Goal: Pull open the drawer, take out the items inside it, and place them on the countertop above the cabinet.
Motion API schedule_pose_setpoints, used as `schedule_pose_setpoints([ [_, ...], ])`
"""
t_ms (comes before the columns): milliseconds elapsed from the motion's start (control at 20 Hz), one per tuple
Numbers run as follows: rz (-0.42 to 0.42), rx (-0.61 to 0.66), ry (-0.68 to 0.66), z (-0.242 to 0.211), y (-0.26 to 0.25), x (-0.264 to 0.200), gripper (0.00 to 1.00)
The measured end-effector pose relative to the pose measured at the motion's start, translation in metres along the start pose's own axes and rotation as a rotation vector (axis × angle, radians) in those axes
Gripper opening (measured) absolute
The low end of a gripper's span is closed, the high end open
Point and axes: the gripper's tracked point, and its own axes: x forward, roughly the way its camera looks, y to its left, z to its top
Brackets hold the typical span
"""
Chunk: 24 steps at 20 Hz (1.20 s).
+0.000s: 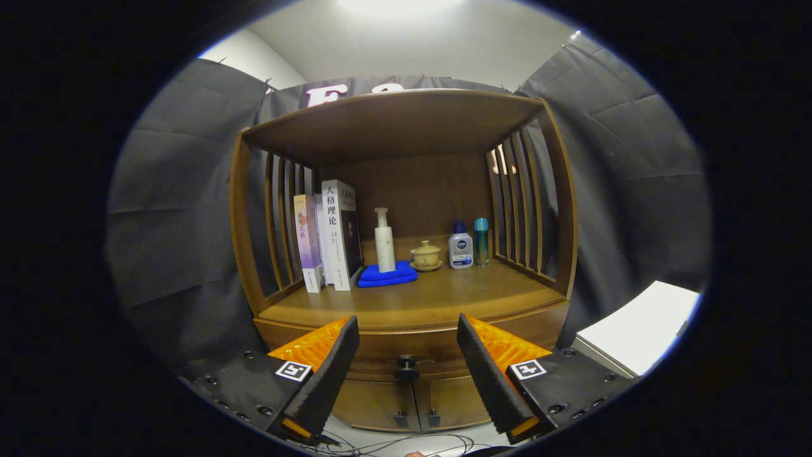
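— Where's the drawer (406, 355)?
— Shut, under the countertop (419, 298), its knob (406, 366) between the fingers.
— The gripper (407, 374)?
— Fingers spread apart, gripping nothing, short of the knob.

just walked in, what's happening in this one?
A person is holding a handheld gripper in front of a wooden cabinet. Its fingers are open, with the drawer knob between them and a little beyond; nothing is gripped. The drawer looks shut. On the countertop above it stand books, a pump bottle on a blue cloth, a lidded cup and two small bottles.
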Motion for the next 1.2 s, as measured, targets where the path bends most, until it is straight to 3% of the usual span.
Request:
schedule_pose_setpoints([
  [350,0.031,-0.034,0.022,-0.047,0.005,0.033,0.98],
  [1200,-0.003,-0.114,0.106,-0.144,-0.002,0.089,0.99],
])
